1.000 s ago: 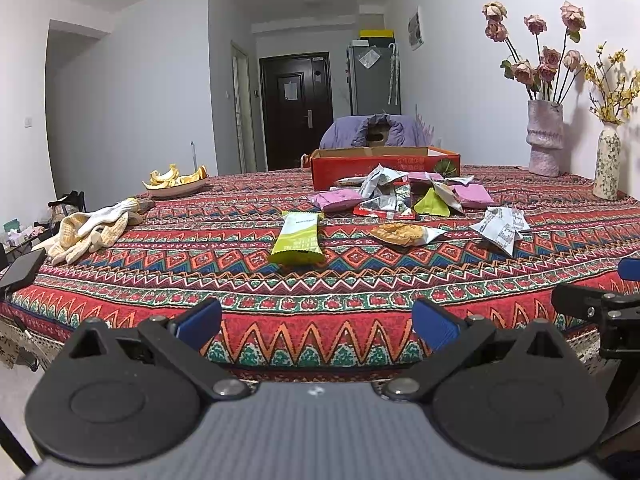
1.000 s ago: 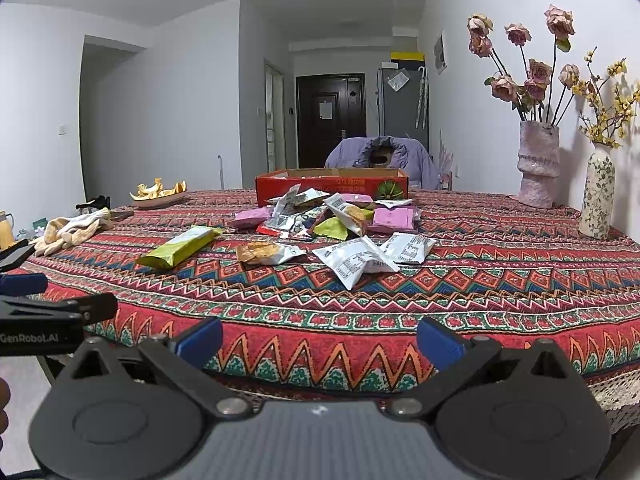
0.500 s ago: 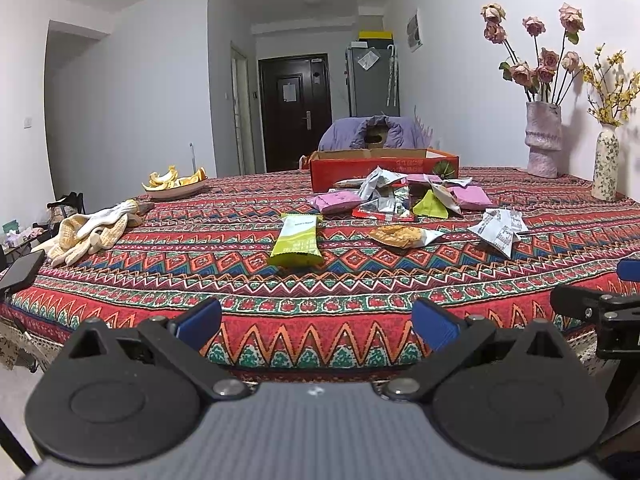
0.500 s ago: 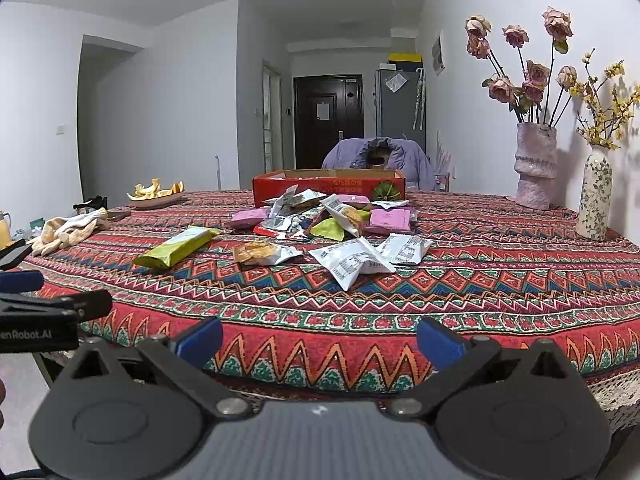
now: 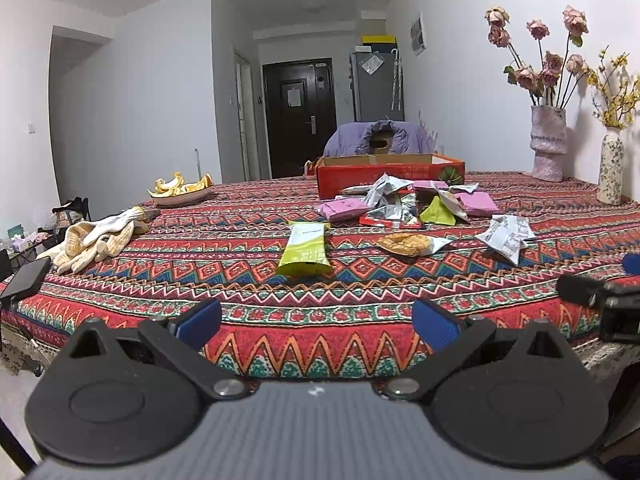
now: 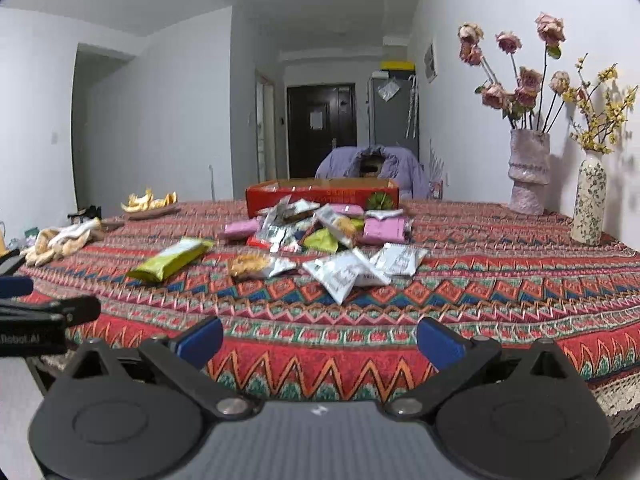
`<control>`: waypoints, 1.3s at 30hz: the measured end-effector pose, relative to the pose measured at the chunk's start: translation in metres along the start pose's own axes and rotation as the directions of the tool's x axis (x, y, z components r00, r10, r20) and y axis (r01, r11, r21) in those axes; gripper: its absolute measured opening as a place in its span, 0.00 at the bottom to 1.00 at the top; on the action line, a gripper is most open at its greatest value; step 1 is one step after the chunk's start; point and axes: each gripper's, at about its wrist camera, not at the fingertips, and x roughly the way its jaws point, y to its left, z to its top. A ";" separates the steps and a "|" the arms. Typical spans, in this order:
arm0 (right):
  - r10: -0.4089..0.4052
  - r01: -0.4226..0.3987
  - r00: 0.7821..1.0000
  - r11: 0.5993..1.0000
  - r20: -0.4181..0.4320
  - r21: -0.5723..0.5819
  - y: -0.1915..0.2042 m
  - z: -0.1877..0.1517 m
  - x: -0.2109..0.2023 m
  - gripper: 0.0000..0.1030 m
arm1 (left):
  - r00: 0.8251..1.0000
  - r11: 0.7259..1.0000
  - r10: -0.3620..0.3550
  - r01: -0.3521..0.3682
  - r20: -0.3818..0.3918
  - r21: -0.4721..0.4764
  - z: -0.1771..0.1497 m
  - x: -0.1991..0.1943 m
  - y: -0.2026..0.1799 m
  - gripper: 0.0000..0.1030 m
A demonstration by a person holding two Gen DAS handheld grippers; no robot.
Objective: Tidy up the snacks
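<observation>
Snack packets lie scattered on a patterned tablecloth (image 5: 224,248). A lime-green packet (image 5: 305,248) (image 6: 170,259) lies nearest, left of centre. Beside it sit an orange snack bag (image 5: 408,243) (image 6: 256,265) and white-grey packets (image 5: 507,236) (image 6: 340,274). A heap of pink, silver and green packets (image 5: 400,206) (image 6: 316,226) lies in front of a red cardboard box (image 5: 390,174) (image 6: 322,195). My left gripper (image 5: 316,322) and right gripper (image 6: 320,338) hover open at the table's near edge, holding nothing.
Knitted gloves (image 5: 96,236) and a phone (image 5: 26,282) lie at the left edge. A dish of orange peels (image 5: 182,190) stands far left. Two vases of flowers (image 5: 548,148) (image 6: 588,202) stand at the right by the wall. A chair with a purple coat (image 5: 378,142) is behind the box.
Both grippers have risen slightly and crept toward the table, so more of the tabletop shows. The packets have not moved.
</observation>
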 end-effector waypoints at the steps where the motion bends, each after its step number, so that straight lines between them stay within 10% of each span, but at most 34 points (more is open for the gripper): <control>1: -0.001 0.001 1.000 1.000 0.011 0.005 0.000 0.001 0.002 1.00 | 1.000 1.000 0.005 -0.005 -0.001 -0.002 0.001 0.001 0.001 1.00; 12: 0.010 -0.012 0.998 0.999 0.058 0.032 -0.004 0.014 0.017 1.00 | 1.000 1.000 0.017 -0.018 -0.010 -0.018 0.015 0.011 0.006 1.00; 30: 0.094 -0.065 0.986 0.977 -0.136 0.202 -0.028 0.042 0.104 0.97 | 0.988 0.999 -0.038 0.039 -0.153 0.004 0.057 0.102 0.004 1.00; 39: 0.139 -0.054 0.965 0.934 -0.222 0.353 -0.043 0.052 0.167 0.90 | 0.960 0.958 -0.230 0.252 -0.158 0.140 0.085 0.152 -0.023 0.98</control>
